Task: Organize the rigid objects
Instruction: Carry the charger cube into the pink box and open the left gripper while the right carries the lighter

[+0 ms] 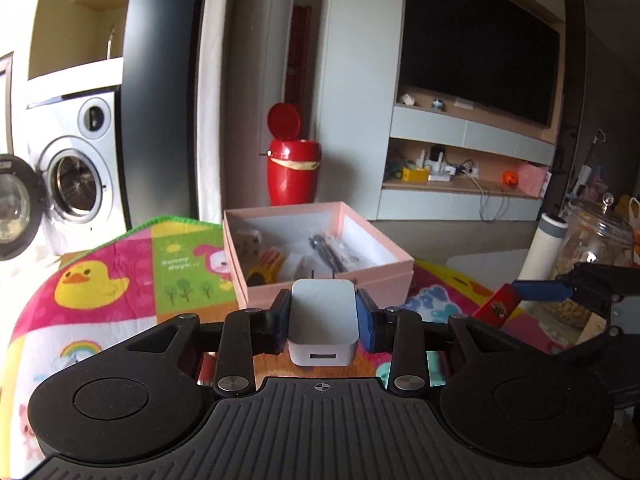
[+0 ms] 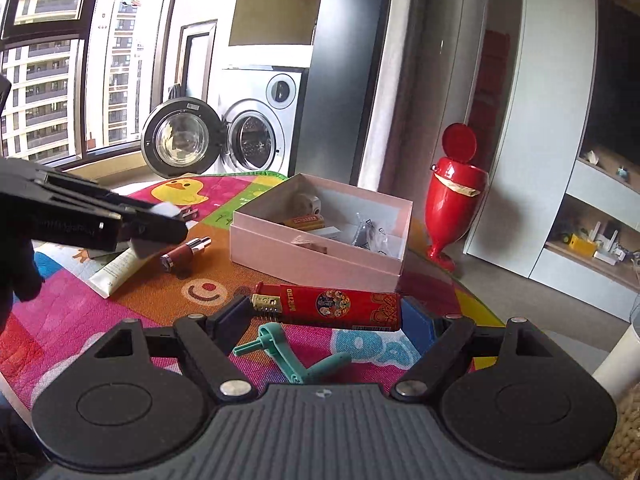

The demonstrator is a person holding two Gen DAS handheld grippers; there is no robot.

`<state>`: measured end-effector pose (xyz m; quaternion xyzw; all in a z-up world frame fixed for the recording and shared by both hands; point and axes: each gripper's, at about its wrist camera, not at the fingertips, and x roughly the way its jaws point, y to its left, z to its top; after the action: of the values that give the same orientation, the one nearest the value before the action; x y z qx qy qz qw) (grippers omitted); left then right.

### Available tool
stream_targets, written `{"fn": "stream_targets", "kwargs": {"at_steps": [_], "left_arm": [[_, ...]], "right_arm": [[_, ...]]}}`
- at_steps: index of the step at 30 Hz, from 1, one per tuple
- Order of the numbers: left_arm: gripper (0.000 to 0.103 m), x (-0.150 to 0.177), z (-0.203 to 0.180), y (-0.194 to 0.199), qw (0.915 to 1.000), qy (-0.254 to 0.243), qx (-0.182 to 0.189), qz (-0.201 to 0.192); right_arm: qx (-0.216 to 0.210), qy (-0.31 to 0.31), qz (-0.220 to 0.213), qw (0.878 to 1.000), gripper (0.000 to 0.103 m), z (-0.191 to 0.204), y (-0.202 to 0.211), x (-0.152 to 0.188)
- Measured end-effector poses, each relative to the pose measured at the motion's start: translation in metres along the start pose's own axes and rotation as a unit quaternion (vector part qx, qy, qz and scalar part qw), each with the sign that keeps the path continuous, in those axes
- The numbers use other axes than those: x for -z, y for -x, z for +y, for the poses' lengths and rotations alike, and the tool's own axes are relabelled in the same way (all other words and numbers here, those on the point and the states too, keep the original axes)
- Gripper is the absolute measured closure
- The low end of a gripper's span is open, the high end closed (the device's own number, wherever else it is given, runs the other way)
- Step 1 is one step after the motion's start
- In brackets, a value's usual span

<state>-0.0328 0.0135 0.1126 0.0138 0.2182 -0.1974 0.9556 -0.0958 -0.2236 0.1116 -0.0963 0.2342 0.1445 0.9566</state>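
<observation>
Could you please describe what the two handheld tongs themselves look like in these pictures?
Both the left tongs and right tongs are matte black, with a ribbed base bearing a small crosshair mark, two round discs, silver pivot pins and blue finger pads. No cables or sleeves are visible.

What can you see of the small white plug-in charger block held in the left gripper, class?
The small white plug-in charger block is a rounded plastic cube. One USB port faces the camera; two metal prongs point away, toward the open pink cardboard box. The left gripper clamps its sides with blue pads, holding it level and lifted above the colourful cartoon play mat. Nothing else touches it.
</observation>
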Motion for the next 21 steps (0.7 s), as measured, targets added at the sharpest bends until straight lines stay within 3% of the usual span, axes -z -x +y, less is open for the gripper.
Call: {"fn": "stream_targets", "kwargs": {"at_steps": [4,7,10,15,21], "left_arm": [[0.066,-0.055,-0.002,-0.043,0.9993,-0.016,-0.016,-0.032],[0.066,-0.078,0.001,-0.08,0.9988,0.002,-0.007,-0.049],[0.065,-0.086,0.014,-0.122,0.9983,0.051,0.024,-0.016],[0.065,-0.066,0.034,-0.144,0.9959,0.09,0.002,-0.002],[0.066,-0.011,0.047,-0.092,0.9962,0.081,-0.013,0.031]], "right_arm": [[-0.002,-0.02,0.001,1.0,0.022,-0.008,-0.005,0.008],[-0.003,-0.027,0.012,1.0,0.022,-0.014,-0.012,0.014],[0.006,-0.033,0.019,0.999,0.022,-0.02,-0.015,0.021],[0.018,-0.051,0.043,0.998,0.022,-0.032,-0.025,0.032],[0.02,-0.059,0.064,0.996,0.022,-0.037,-0.039,0.028]]}}
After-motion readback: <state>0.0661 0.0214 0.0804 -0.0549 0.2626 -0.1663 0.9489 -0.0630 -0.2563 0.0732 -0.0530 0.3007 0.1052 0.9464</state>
